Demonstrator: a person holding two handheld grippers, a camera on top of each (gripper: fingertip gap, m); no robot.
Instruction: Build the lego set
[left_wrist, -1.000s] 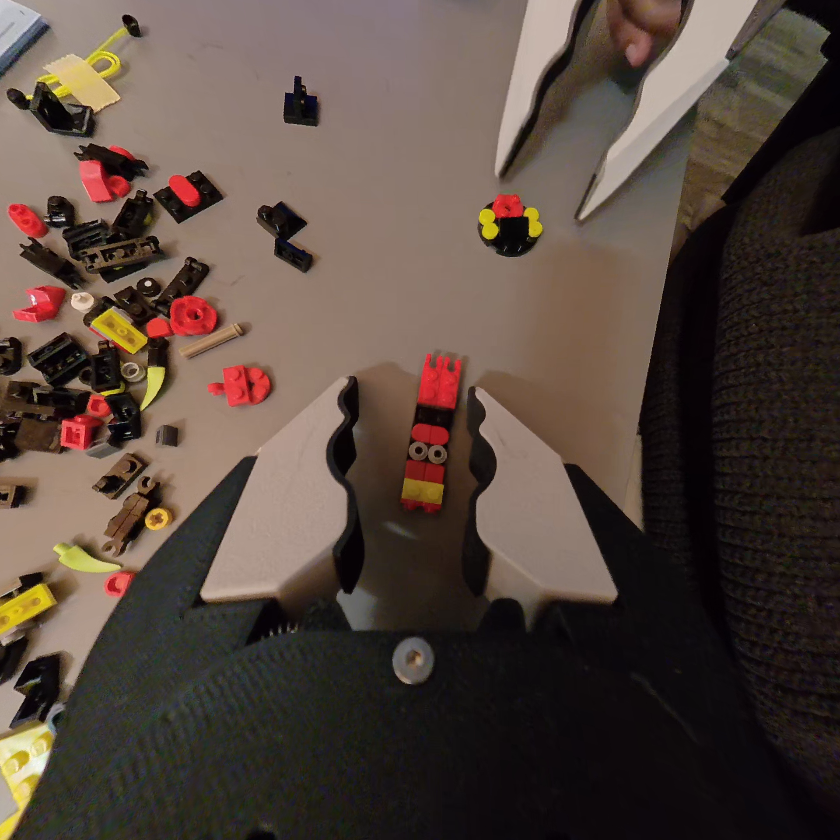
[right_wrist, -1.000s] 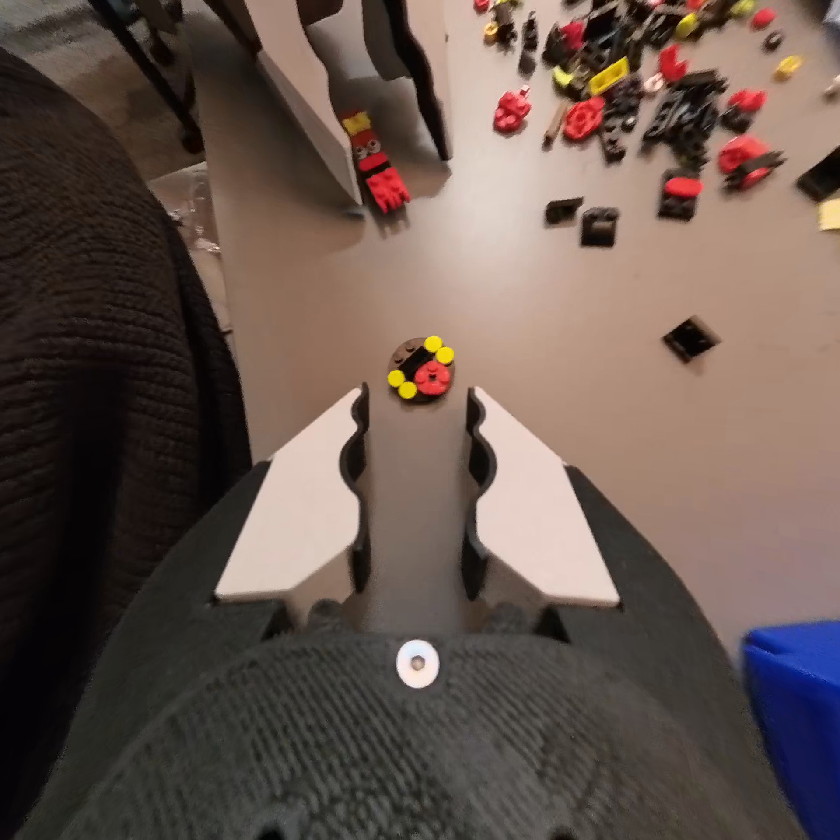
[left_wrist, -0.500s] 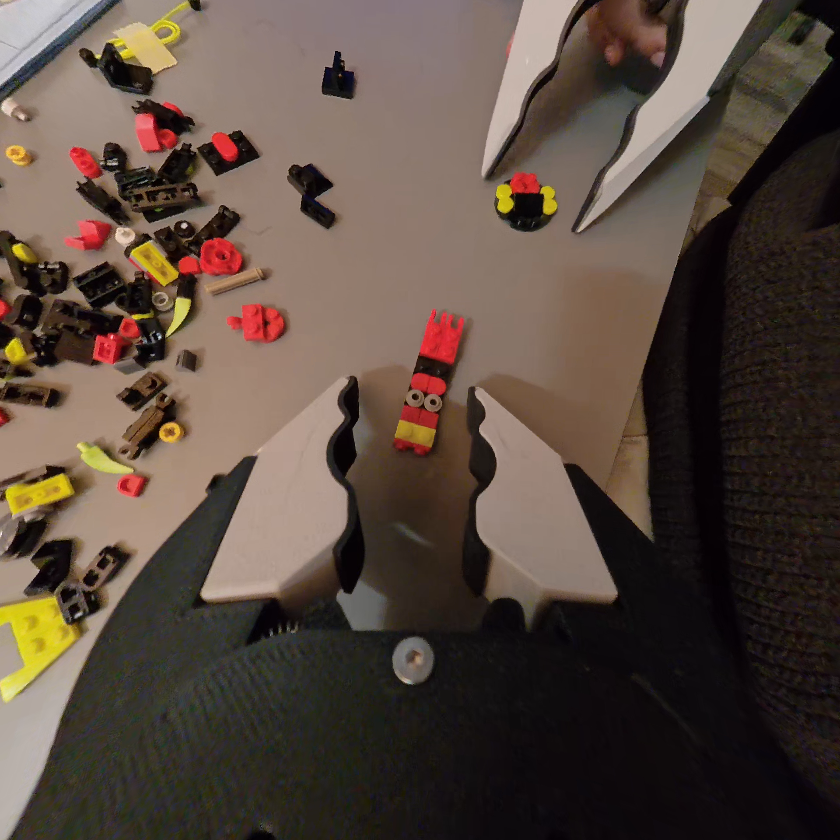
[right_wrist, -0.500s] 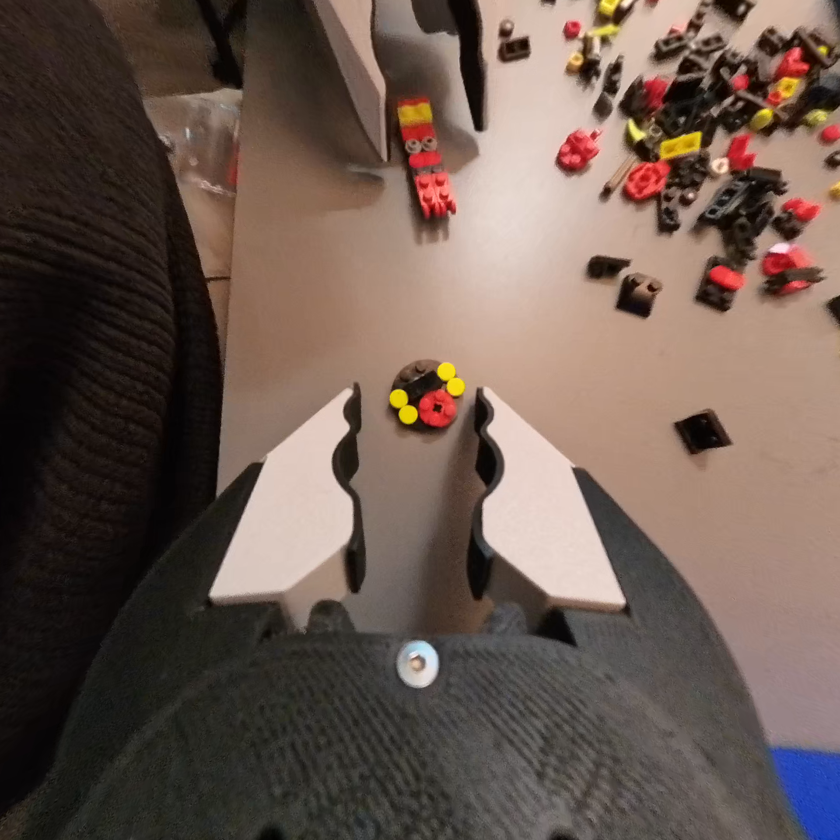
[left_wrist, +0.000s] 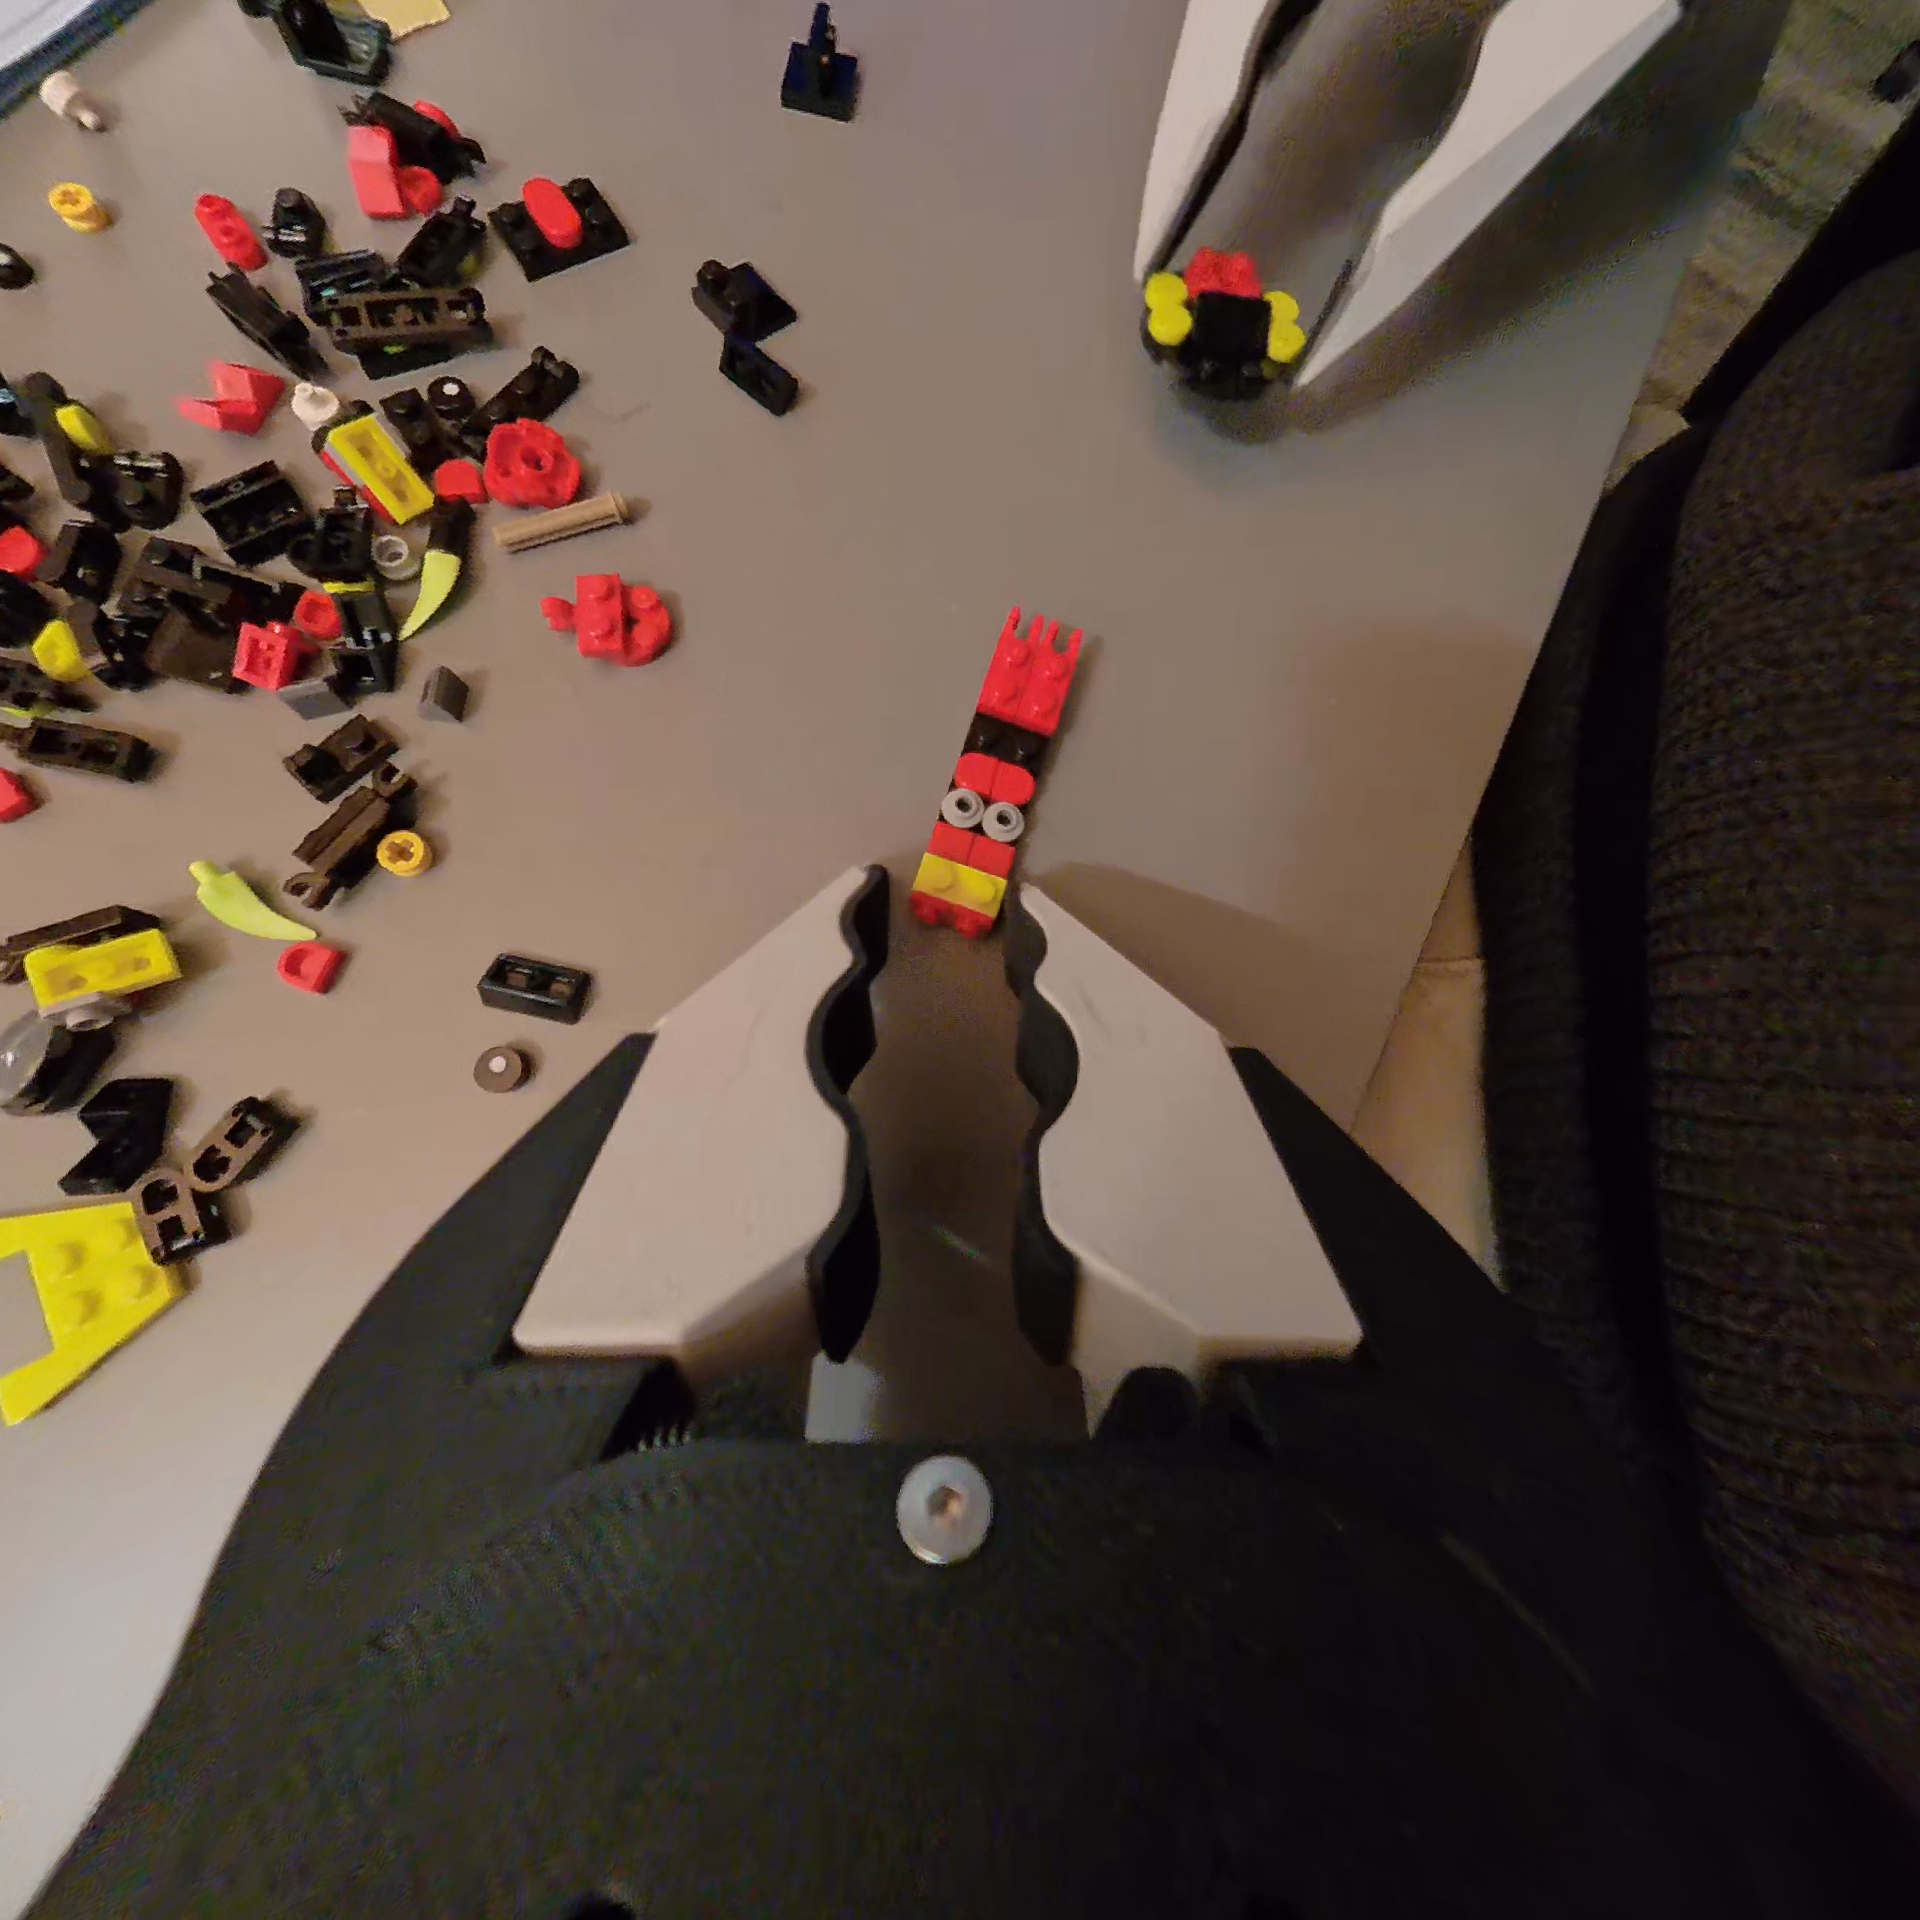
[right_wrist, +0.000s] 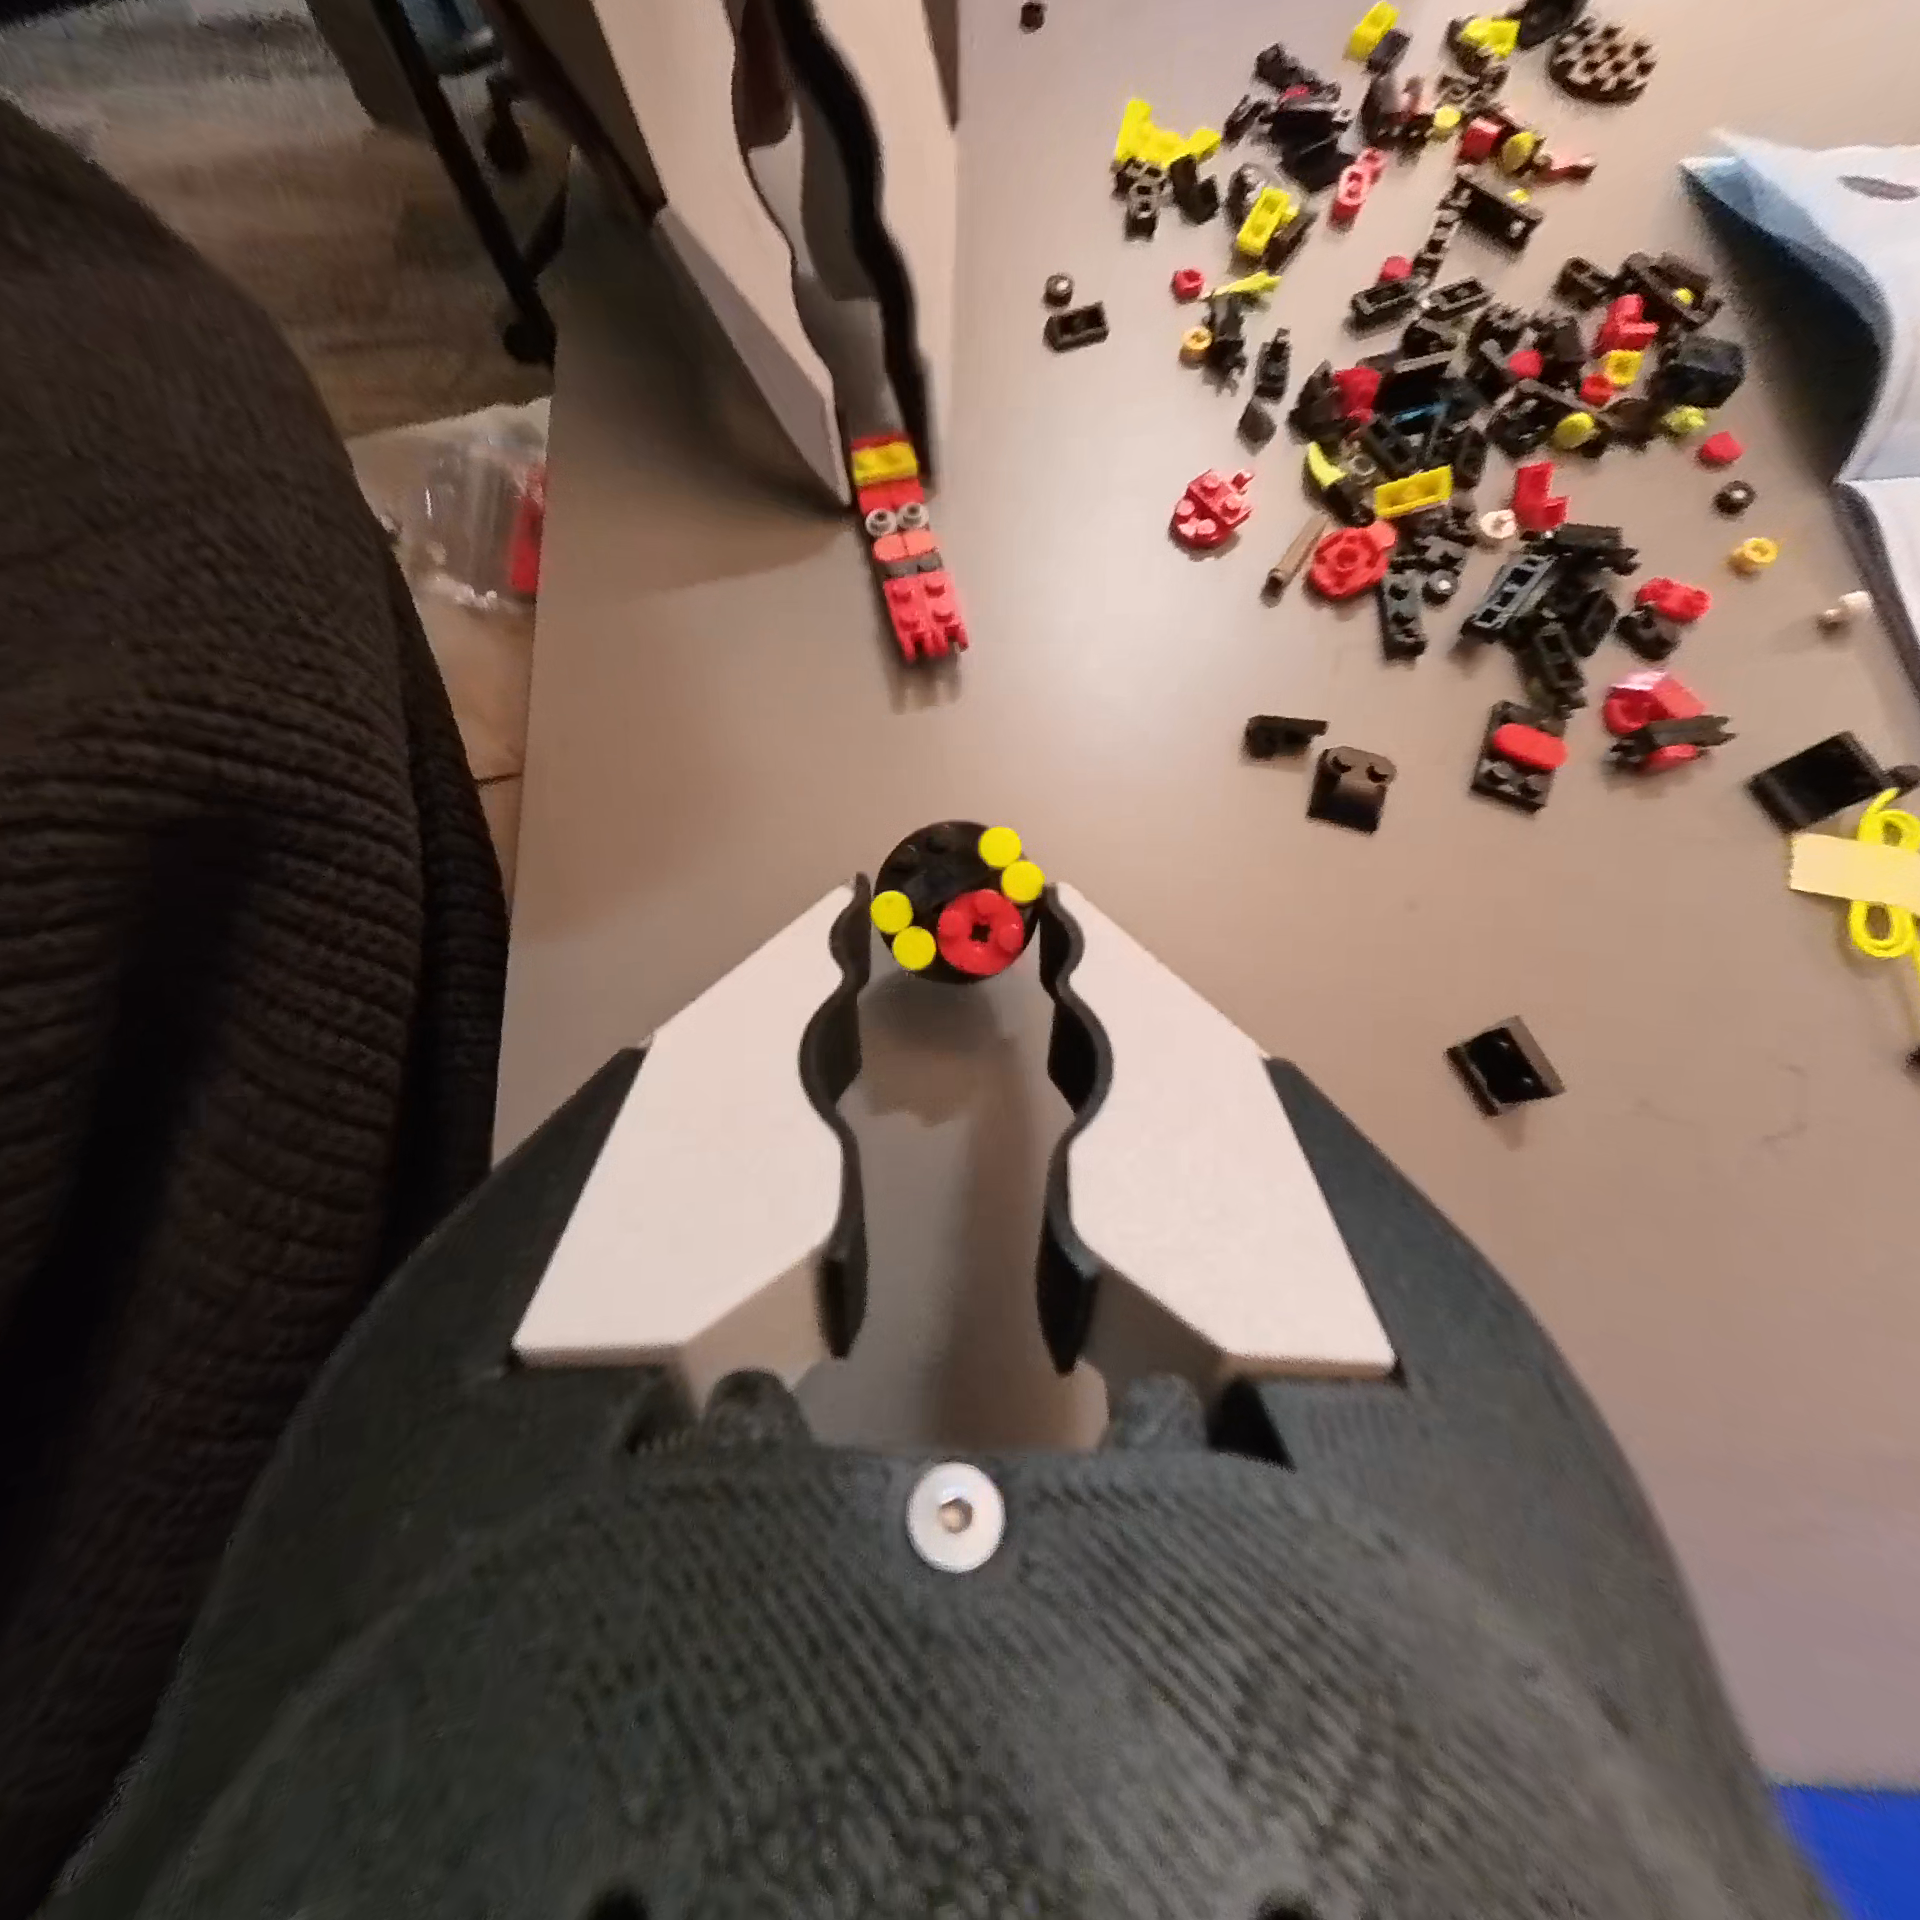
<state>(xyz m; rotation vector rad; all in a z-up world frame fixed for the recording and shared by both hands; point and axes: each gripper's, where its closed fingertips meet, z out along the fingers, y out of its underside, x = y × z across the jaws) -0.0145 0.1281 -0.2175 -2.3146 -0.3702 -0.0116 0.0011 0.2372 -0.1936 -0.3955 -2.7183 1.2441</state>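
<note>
A long strip of red, black and yellow bricks (left_wrist: 1003, 748) lies flat on the grey table (left_wrist: 1299, 644). My left gripper (left_wrist: 948, 899) has its jaws narrowed on the strip's yellow near end. The right wrist view shows the strip (right_wrist: 914, 582) with the left gripper (right_wrist: 883, 478) on that end. A round black assembly with yellow studs and a red round piece (right_wrist: 977, 925) sits between the tips of my right gripper (right_wrist: 956, 904), which is closed against its sides. The left wrist view shows it (left_wrist: 1226, 322) held in the right gripper (left_wrist: 1226, 332).
A heap of loose black, red and yellow pieces (left_wrist: 312, 468) covers the table's left half and also shows in the right wrist view (right_wrist: 1507, 468). A yellow wedge plate (left_wrist: 73, 1288) lies near left. The table edge (left_wrist: 1558, 675) and a person's dark knitted clothing (left_wrist: 1766, 935) are close right. The grippers' ends are close to 12 cm from one another.
Both grippers have narrowed their jaws. The left pulled back to the strip's yellow end and closed on it. The right moved forward and closed around the round assembly.
</note>
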